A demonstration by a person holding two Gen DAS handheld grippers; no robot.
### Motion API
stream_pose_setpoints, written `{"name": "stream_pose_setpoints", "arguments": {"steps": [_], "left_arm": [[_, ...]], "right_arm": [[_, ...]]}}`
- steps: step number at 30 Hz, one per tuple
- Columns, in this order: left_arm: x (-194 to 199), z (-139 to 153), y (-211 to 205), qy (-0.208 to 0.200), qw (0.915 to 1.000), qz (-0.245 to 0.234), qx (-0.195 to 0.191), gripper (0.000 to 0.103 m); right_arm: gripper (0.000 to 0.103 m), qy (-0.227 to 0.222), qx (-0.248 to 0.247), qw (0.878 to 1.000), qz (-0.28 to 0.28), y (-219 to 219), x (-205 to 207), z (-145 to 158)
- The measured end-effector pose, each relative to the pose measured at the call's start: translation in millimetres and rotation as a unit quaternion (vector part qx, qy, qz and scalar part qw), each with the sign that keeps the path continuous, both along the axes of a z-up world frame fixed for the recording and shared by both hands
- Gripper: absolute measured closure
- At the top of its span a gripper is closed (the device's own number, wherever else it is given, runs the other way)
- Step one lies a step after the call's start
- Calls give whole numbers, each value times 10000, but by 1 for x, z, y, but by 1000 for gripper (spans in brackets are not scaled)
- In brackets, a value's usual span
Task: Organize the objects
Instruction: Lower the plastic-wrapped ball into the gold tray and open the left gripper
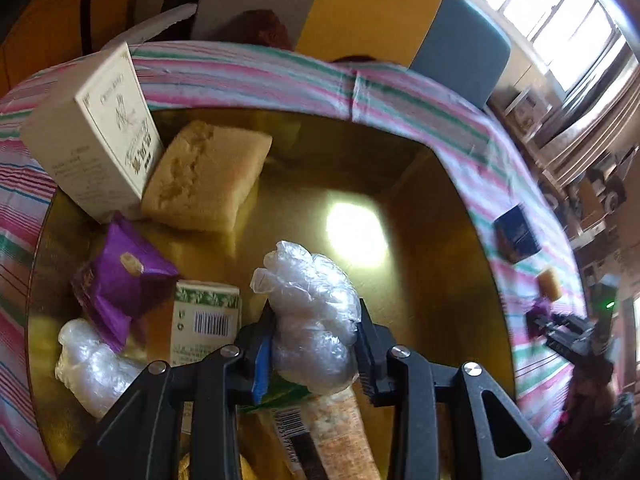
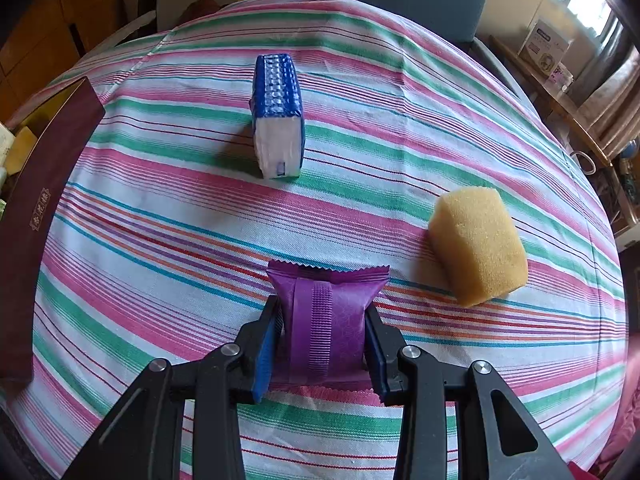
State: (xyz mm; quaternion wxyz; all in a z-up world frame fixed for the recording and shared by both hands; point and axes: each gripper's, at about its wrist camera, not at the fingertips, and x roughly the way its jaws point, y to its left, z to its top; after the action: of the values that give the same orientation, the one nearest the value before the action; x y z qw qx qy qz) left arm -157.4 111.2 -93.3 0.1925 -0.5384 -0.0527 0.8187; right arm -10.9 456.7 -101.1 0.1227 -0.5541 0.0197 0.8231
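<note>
Over the gold-lined box (image 1: 424, 216), my left gripper (image 1: 316, 322) is shut on a crumpled clear plastic wad (image 1: 310, 280). Below lie a white carton (image 1: 96, 136), a yellow sponge (image 1: 208, 176), a purple packet (image 1: 120, 280), a green-white carton (image 1: 206, 320), another plastic wad (image 1: 90, 360) and a snack bar (image 1: 340, 432). My right gripper (image 2: 323, 314) is shut on a purple snack packet (image 2: 326, 300) just above the striped cloth (image 2: 160, 240). Ahead of it stand a blue tissue pack (image 2: 277, 116) and a yellow sponge (image 2: 478, 244).
The box's maroon outer wall (image 2: 36, 208) rises at the left edge of the right wrist view. Chairs with yellow (image 1: 372, 8) and blue (image 1: 460, 48) backs stand behind the table. A shelf with a white carton (image 2: 544, 50) runs under the window at the right.
</note>
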Motion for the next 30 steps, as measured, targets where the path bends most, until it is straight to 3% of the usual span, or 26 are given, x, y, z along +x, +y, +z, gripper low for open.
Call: {"name": "stream_pose_setpoints", "arguments": {"steps": [3, 10, 19, 30], "left_arm": [[3, 2, 1, 160, 9998, -14, -147, 60], [10, 15, -9, 347, 9989, 120, -275, 60], [57, 45, -25, 1280, 9900, 354, -483, 60], [102, 51, -40, 1404, 9878, 339, -588, 60]], "right_arm": [[63, 0, 1, 10000, 0, -1, 1, 0], [63, 2, -2, 10000, -7, 0, 1, 0], [64, -3, 74, 9999, 69, -3, 1, 1], [65, 17, 71, 9999, 78, -1, -2, 0]]}}
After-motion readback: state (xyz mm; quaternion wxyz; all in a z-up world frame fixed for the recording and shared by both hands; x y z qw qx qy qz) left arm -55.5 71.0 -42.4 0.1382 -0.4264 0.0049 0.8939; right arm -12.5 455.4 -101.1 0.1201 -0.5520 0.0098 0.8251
